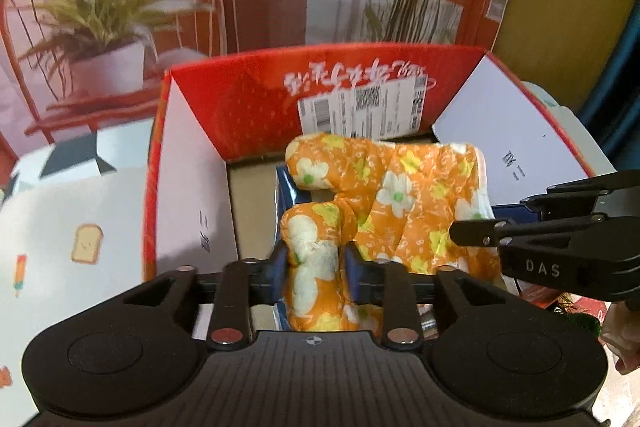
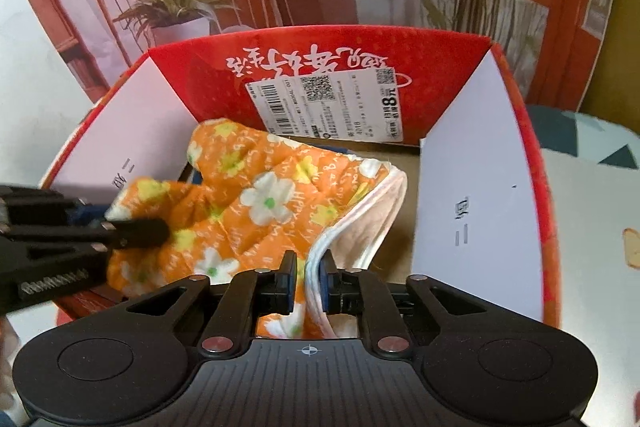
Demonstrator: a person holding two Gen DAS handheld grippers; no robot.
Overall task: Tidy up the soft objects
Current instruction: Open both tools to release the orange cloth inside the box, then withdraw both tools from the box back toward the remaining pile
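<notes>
An orange oven mitt point(image 1: 400, 195) with white and yellow flowers lies inside a red cardboard box point(image 1: 248, 107) whose white flaps stand up. My left gripper point(image 1: 314, 267) is shut on the mitt's thumb, which fills the gap and bulges above the blue pads. In the right wrist view the mitt point(image 2: 260, 203) spreads across the box point(image 2: 200, 83). My right gripper point(image 2: 309, 275) stands slightly open around the white hem of the cuff, with a narrow gap at its left pad. Each gripper shows in the other's view: the right point(image 1: 472, 233) and the left point(image 2: 136, 227).
A blue item point(image 1: 284, 187) lies under the mitt on the box floor. A shipping label point(image 2: 324, 103) is stuck on the far red wall. The box rests on a white cloth point(image 1: 80, 227) printed with toast. Behind it hangs a backdrop point(image 1: 112, 7) picturing a chair and plants.
</notes>
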